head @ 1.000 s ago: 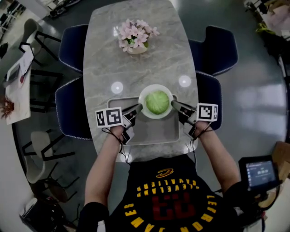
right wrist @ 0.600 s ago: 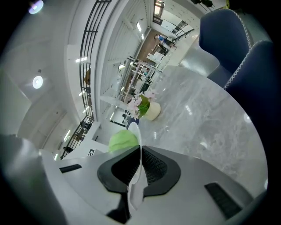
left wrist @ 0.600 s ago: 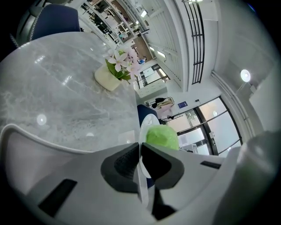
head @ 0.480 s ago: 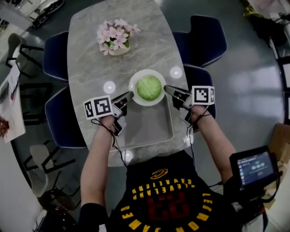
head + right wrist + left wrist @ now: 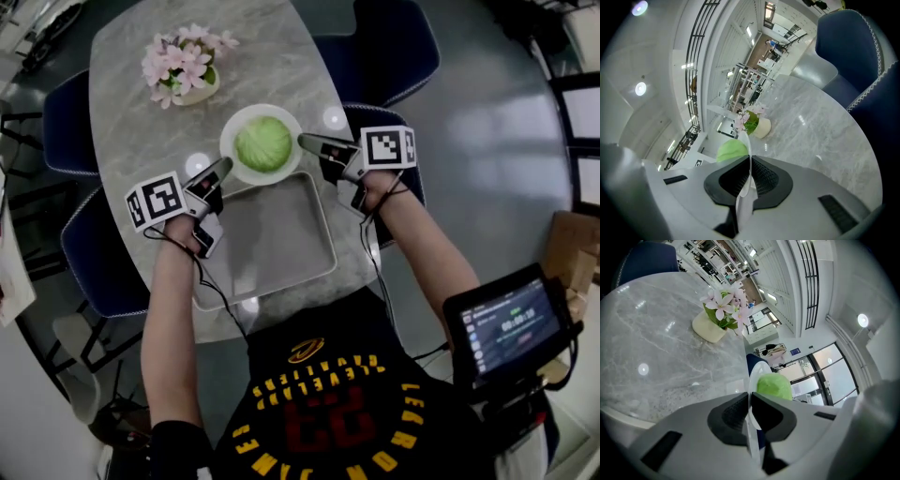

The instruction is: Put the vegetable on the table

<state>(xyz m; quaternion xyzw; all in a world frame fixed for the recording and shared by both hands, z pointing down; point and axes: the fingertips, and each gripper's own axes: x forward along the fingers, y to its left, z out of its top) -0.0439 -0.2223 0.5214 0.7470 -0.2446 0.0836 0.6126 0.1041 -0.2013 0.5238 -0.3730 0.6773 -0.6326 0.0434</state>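
A green cabbage (image 5: 263, 142) lies on a white plate (image 5: 232, 141) held over the marble table (image 5: 272, 66), just beyond the grey tray (image 5: 272, 239). My left gripper (image 5: 223, 167) is shut on the plate's left rim and my right gripper (image 5: 306, 142) is shut on its right rim. In the left gripper view the thin plate rim (image 5: 752, 394) runs between the dark pads, with the cabbage (image 5: 774, 386) behind. The right gripper view shows the same rim (image 5: 747, 164) pinched and the cabbage (image 5: 732, 150) at its left.
A pot of pink flowers (image 5: 184, 66) stands on the table's far left. Dark blue chairs (image 5: 384, 47) surround the table. A small screen (image 5: 506, 323) hangs at the person's right side.
Both grippers have carried the plate with the cabbage forward, off the tray and past its far edge. The head camera has swung, so the table now sits further left in view.
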